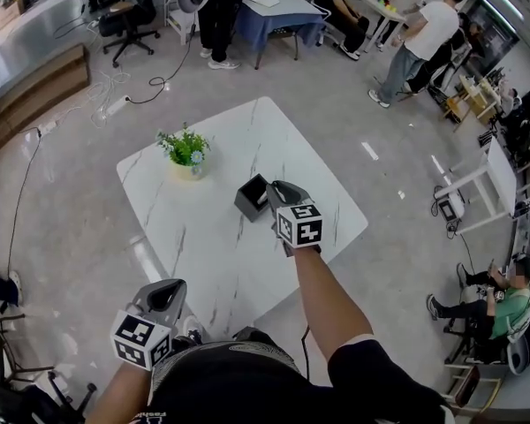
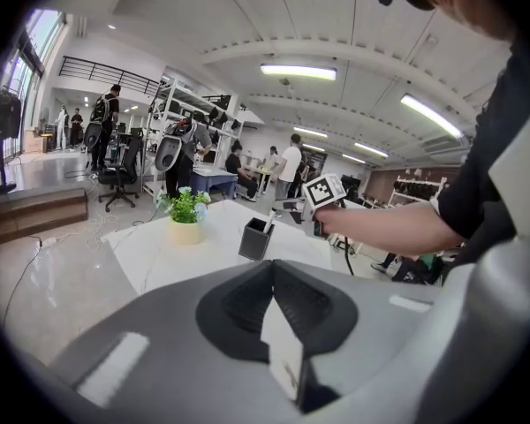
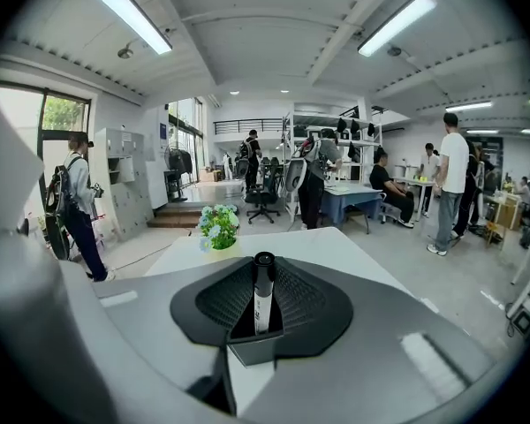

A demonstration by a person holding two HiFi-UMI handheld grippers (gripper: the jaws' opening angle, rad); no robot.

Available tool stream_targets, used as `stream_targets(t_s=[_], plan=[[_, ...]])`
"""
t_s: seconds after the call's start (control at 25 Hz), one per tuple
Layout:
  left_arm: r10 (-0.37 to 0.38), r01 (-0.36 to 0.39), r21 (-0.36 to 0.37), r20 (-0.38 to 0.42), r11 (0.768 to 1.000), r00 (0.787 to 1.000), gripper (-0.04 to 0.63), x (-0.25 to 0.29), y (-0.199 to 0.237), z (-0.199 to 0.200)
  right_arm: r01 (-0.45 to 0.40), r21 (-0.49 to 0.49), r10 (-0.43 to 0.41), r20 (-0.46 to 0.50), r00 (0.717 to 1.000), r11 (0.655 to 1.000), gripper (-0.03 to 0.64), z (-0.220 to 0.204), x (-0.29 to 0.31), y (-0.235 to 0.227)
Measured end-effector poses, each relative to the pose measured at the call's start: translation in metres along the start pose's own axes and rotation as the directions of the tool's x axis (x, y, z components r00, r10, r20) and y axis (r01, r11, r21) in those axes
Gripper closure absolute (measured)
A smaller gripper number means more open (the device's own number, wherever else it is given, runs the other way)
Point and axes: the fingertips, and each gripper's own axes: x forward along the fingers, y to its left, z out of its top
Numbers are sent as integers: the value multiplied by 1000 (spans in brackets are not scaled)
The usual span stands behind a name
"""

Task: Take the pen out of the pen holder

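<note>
A dark square pen holder stands near the middle of the white marble table. My right gripper is at its right rim. In the right gripper view the jaws are shut on a white pen with a black cap, which stands upright with its lower end in the pen holder. From the left gripper view the pen leans out of the holder toward the right gripper. My left gripper hangs off the table's near edge, shut and holding nothing.
A small potted plant sits on the table left of the holder. Several people, office chairs and desks are across the room at the back. Cables lie on the floor at left.
</note>
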Motion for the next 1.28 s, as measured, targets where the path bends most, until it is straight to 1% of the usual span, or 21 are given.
stream_targets(t_s=[0.28,0.6,0.76,1.28], plan=[[-36,36,16,24,999,999,538,-3,-6,6,11,12,-12,59,998,1000,552,25,-27,8],[-76,75,39,32,996,997,538,-2,-16,6,7,-1,-7,101,995,1000,552,40,-62,23],[-89,87,50,33,995,995,538,-2,-17,8,-10,-7,10,120,993,1000,552,47,-80,37],[-142,135,103,67,985,988,538,4,-31,27,-79,45,68,202,977,996,552,59,-144,83]])
